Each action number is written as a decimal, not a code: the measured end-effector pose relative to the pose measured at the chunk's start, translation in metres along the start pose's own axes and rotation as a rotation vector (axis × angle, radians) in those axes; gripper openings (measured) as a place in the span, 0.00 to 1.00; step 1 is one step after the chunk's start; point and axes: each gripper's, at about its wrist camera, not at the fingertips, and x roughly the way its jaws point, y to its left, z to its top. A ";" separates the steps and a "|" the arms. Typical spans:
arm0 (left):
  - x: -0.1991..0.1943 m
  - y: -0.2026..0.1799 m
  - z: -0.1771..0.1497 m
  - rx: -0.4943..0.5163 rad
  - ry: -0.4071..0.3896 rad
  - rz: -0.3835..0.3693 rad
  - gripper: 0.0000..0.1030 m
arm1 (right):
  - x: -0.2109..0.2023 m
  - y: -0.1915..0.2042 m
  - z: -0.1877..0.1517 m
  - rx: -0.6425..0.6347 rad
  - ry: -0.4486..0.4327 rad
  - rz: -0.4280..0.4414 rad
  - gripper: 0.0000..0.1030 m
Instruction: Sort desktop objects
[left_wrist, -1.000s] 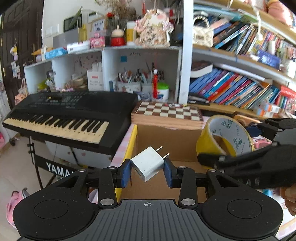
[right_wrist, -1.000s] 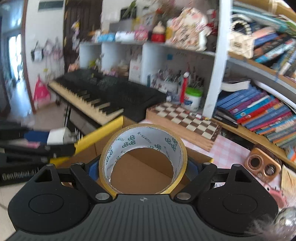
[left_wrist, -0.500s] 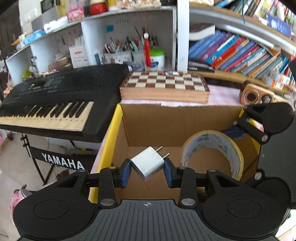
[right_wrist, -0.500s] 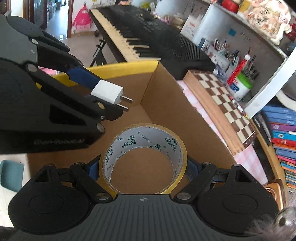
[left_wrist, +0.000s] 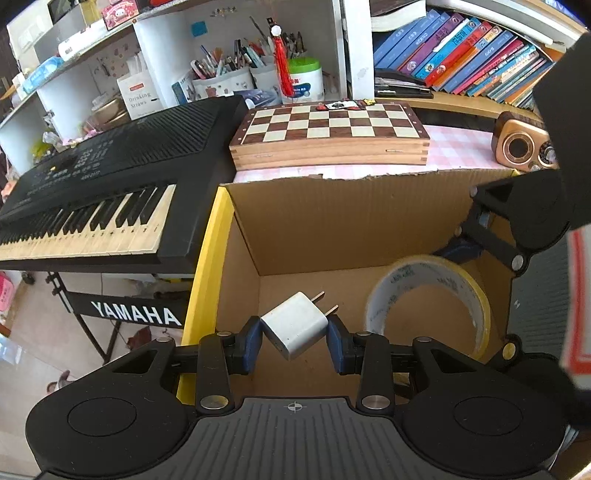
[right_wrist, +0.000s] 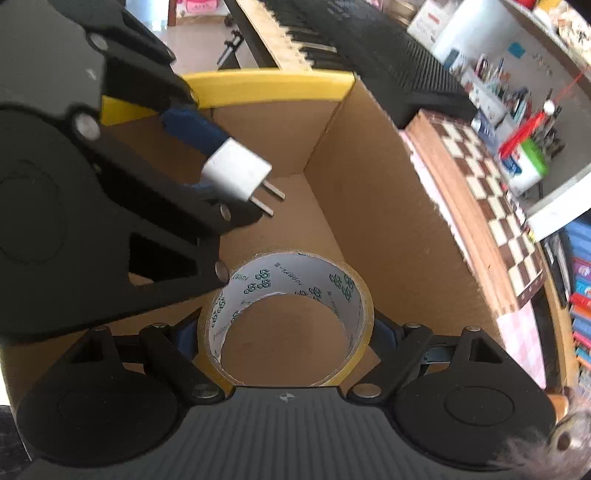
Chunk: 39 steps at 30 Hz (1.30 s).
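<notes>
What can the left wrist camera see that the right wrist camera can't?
Only the left wrist view shows the YAMAHA stand label, the brown speaker on the pink checked cloth, and the row of books.

Only the right wrist view shows the tape's round hole head-on, with the right gripper shut on both sides of the roll.

Both show the white charger pinched in the left gripper, the tape roll, the cardboard box, the keyboard and the chessboard.

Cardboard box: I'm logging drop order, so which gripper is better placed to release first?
Probably right: the right gripper holds the tape roll low inside the cardboard box; the left gripper holds the white charger higher.
</notes>
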 end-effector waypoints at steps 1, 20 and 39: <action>0.000 0.000 0.000 0.003 -0.001 -0.002 0.35 | 0.001 0.000 0.000 0.000 0.006 0.000 0.84; -0.002 -0.002 -0.007 0.048 -0.036 -0.005 0.44 | -0.006 -0.008 -0.002 0.083 -0.031 -0.030 0.85; -0.102 0.013 -0.018 -0.024 -0.319 -0.006 0.77 | -0.113 -0.009 -0.049 0.333 -0.336 -0.202 0.85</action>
